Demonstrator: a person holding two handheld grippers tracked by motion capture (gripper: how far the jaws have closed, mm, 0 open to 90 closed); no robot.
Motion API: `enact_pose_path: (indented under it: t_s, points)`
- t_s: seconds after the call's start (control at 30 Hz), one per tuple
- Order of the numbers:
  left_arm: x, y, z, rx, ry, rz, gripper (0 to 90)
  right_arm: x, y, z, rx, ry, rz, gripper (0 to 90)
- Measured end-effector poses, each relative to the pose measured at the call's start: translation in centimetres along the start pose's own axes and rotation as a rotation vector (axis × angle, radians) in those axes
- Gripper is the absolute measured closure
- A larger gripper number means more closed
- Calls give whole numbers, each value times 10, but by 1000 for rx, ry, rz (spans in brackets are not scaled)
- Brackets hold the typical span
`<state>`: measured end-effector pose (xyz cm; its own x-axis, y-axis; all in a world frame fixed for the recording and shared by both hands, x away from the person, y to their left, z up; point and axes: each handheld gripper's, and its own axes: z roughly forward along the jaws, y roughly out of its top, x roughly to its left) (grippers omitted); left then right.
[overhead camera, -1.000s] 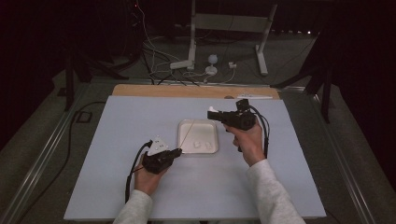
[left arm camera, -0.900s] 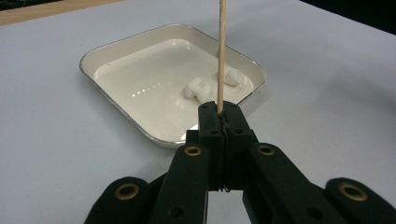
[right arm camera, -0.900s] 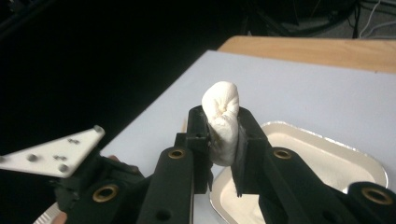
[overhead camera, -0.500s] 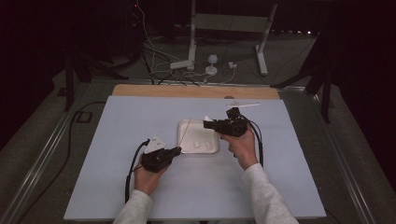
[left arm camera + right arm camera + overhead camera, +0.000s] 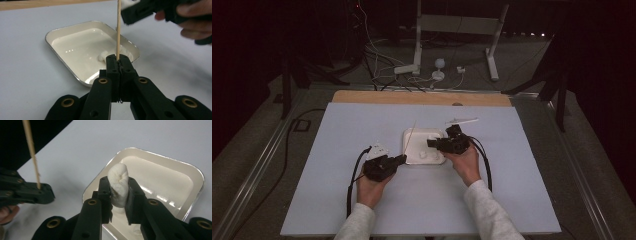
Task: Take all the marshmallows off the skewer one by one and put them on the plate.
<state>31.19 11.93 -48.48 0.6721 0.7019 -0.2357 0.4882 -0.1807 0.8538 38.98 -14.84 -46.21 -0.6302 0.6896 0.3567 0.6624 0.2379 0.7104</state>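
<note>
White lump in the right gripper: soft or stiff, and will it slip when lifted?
Probably soft: the white lump bulges and creases where the right gripper pinches it, so expect it to squash. Likely light for its size, given how little grip it takes. Slipping seems unlikely while the pads dent it, though it may stick or tear when pushed onto the wooden skewer.

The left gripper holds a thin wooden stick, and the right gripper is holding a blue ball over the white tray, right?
Not quite. The right gripper is not holding a blue ball: it pinches a soft white lump, as the right gripper view shows. The rest is right: the left gripper holds the thin wooden stick, and the lump is over the white tray.
</note>
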Motion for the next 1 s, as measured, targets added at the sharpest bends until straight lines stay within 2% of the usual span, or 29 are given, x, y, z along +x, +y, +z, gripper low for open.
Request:
enact_pose_path:
  t_s: [0.2, 0.33, 0.53, 0.73, 0.9, 1.0]
  points:
    - [4, 4, 2, -5, 9, -49, 898, -1, -5, 6, 17, -30, -8, 763]
    - [4, 7, 4, -2, 9, -59, 898, -1, -10, 10, 31, -56, -16, 759]
    - [5, 12, 7, 11, 12, -83, 897, -8, -19, 18, 43, -72, 11, 752]
    - [8, 17, 11, 14, 13, -97, 897, -10, -23, 21, 57, -89, 11, 728]
    - [9, 21, 15, 17, 16, -114, 897, -11, -24, 22, 65, -101, 12, 618]
    - [9, 21, 17, 26, 19, -121, 897, -12, -24, 22, 49, -114, 31, 424]
